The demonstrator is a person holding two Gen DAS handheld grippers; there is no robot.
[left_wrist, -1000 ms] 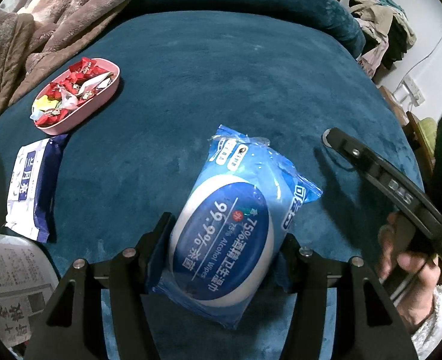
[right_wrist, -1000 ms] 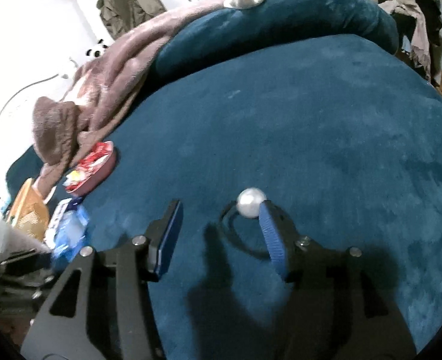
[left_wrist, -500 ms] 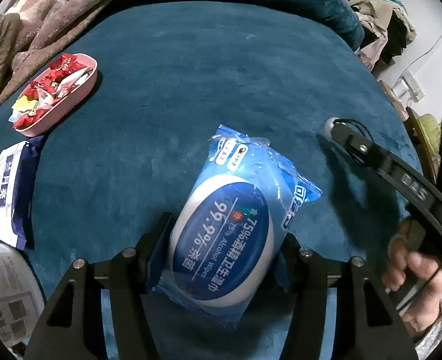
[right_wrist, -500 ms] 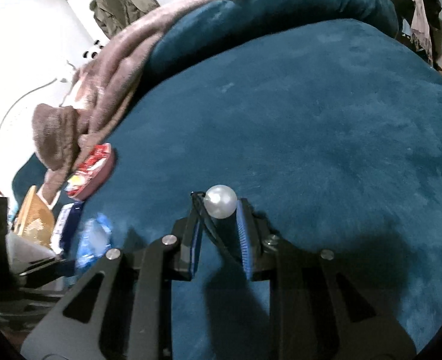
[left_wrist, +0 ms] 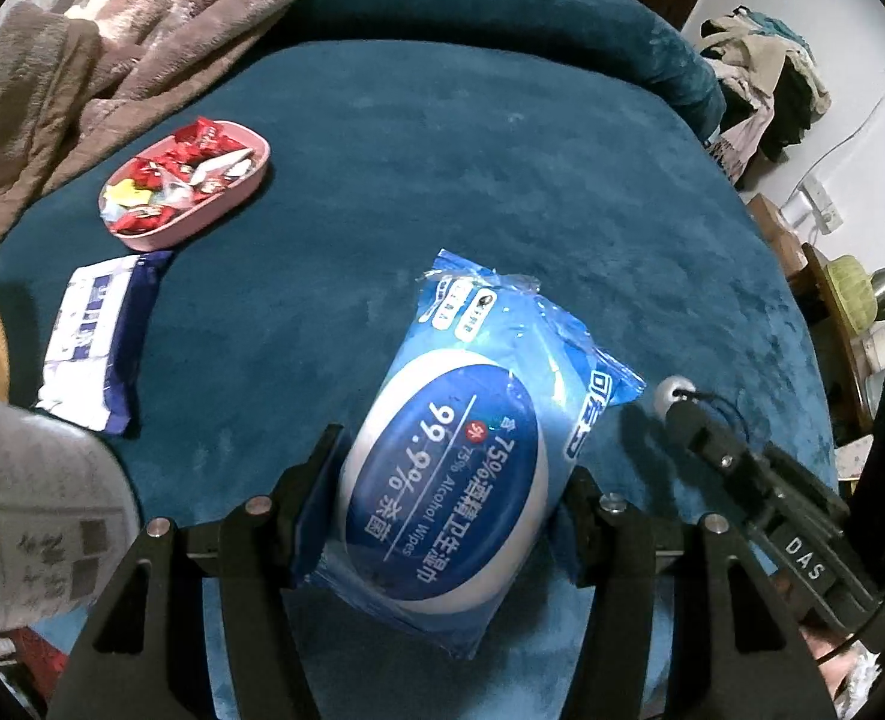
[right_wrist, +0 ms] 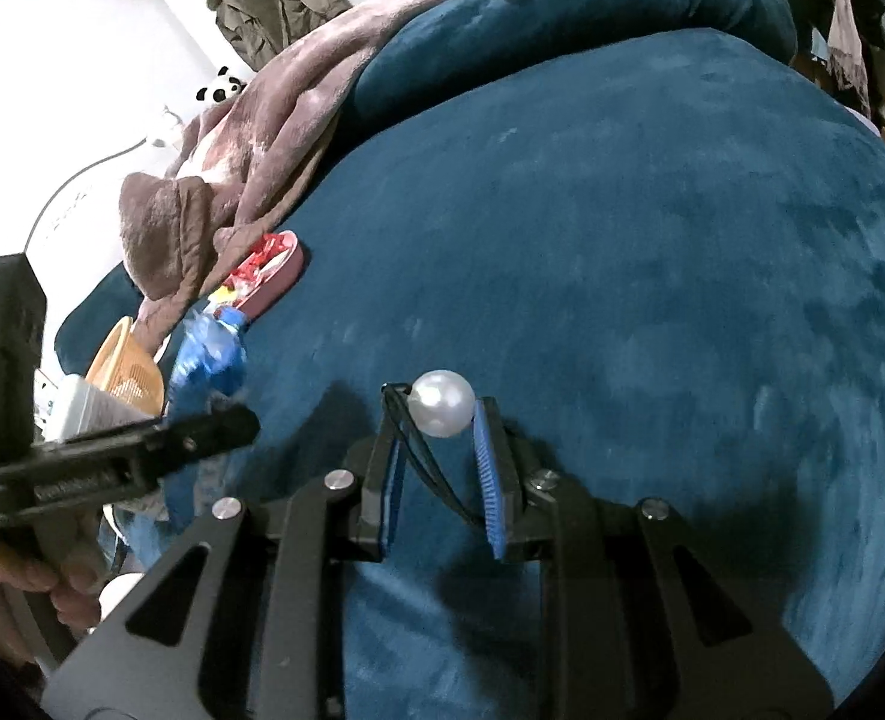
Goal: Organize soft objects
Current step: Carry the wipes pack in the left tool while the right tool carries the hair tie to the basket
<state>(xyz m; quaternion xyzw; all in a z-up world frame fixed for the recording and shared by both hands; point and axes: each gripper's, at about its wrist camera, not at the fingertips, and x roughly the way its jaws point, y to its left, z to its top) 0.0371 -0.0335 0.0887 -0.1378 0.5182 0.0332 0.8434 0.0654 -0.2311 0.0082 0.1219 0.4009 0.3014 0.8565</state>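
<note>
Left wrist, wipes pack (left_wrist: 448, 468) clamped between left gripper (left_wrist: 451, 498) fingers (tilted)

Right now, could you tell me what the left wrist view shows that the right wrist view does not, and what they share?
Only the left wrist view shows the printed face of the alcohol wipes pack clamped in the left tongs, and a navy-and-white packet lying flat. Only the right wrist view shows the right tongs closed on the pearl hair tie, and a panda toy. Both show the pink candy tray and brown blanket.
</note>
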